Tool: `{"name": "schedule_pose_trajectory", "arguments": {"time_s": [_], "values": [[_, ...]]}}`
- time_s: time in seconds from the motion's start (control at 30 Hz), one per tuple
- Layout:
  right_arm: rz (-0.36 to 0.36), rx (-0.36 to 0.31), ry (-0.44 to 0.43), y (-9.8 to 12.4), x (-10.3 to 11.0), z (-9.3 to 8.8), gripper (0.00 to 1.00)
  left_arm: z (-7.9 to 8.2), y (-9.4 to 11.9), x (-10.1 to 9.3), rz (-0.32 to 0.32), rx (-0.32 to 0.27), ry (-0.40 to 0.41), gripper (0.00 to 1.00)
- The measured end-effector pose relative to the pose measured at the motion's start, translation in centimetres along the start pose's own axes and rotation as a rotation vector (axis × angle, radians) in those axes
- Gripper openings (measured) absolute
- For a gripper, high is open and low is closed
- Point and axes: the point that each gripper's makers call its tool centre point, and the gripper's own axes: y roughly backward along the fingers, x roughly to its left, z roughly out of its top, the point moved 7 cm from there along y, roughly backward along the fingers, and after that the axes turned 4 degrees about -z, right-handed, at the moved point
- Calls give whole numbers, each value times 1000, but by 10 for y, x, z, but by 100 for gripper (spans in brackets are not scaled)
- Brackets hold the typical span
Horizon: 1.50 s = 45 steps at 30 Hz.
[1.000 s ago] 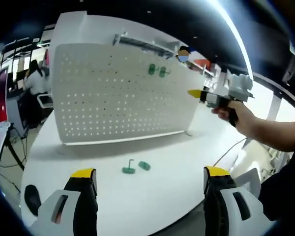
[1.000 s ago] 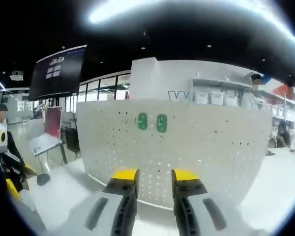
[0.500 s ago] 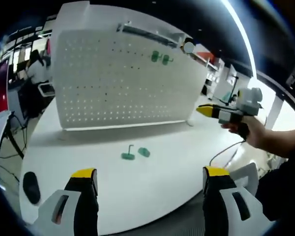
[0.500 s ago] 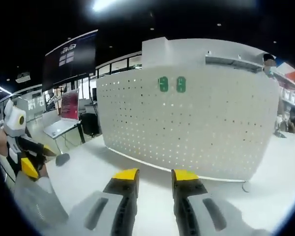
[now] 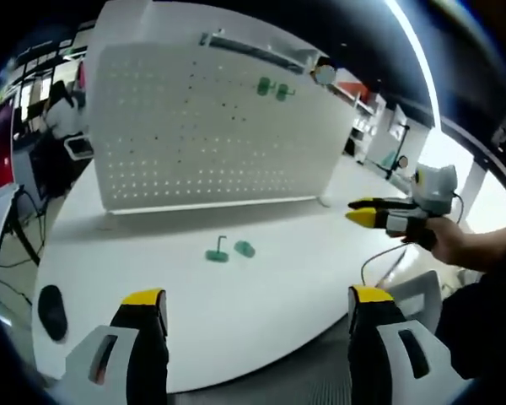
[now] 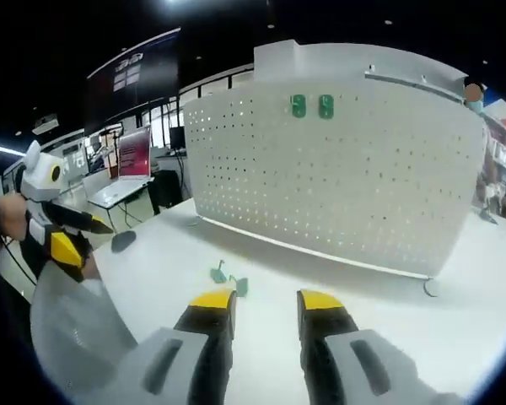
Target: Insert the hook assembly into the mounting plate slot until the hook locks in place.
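On the white counter (image 5: 261,295), a dark round object (image 5: 51,310) was seen at the far left of the left gripper view, with the left gripper (image 5: 257,308) held low over the near edge, its yellow-tipped fingers (image 5: 143,299) spread wide and empty. Two small green hook pieces (image 5: 228,250) lay on the counter in front of the upright white pegboard (image 5: 202,126) — two more green pieces (image 5: 272,88) were mounted near its top. At the right, the right gripper (image 5: 364,211) was held in a hand (image 5: 451,245) with nothing between its fingers, set slightly apart in its own view.
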Motion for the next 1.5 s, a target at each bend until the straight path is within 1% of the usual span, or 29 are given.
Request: {"name": "schedule_pose_trajectory", "arguments": {"time_s": [0.03, 0.1, 0.2, 0.33, 0.4, 0.43, 0.5, 0.6, 0.7, 0.8, 0.97, 1.07, 1.2, 1.3, 1.37, 1.5], "values": [[-1, 20, 1, 1, 0, -4, 26, -1, 0, 0, 0, 0, 1, 90], [11, 24, -8, 4, 2, -9, 26, -3, 1, -1, -2, 7, 1, 90], [34, 59, -15, 8, 6, -18, 28, -5, 3, 0, 0, 14, 4, 90], [59, 84, -19, 14, 9, -27, 28, -9, 7, 2, 13, 24, 6, 90], [66, 101, -29, 15, 8, -33, 28, -10, 9, 4, 20, 30, 8, 90], [68, 114, -48, 15, 7, -37, 28, -11, 9, 5, 23, 31, 10, 89], [66, 125, -52, 17, 6, -40, 29, -12, 11, 7, 31, 29, 20, 89], [68, 133, -50, 20, 5, -42, 29, -13, 14, 9, 38, 26, 26, 89], [69, 142, -48, 21, 3, -45, 29, -15, 15, 11, 43, 36, 29, 89], [64, 156, -67, 20, 0, -49, 29, -16, 15, 12, 47, 36, 34, 90], [68, 158, -54, 24, 2, -49, 29, -15, 13, 11, 42, 25, 57, 91], [78, 162, -55, 24, 5, -48, 29, -15, 10, 11, 41, 35, 54, 91], [95, 161, -57, 17, 11, -46, 29, -15, 6, 12, 36, 39, 59, 91], [117, 159, -55, 9, 19, -44, 29, -14, 4, 14, 44, 37, 65, 90], [134, 160, -44, 2, 25, -43, 29, -14, 2, 16, 45, 38, 70, 90], [172, 168, -37, -14, 38, -43, 28, -13, -3, 19, 40, 60, 65, 90]]}}
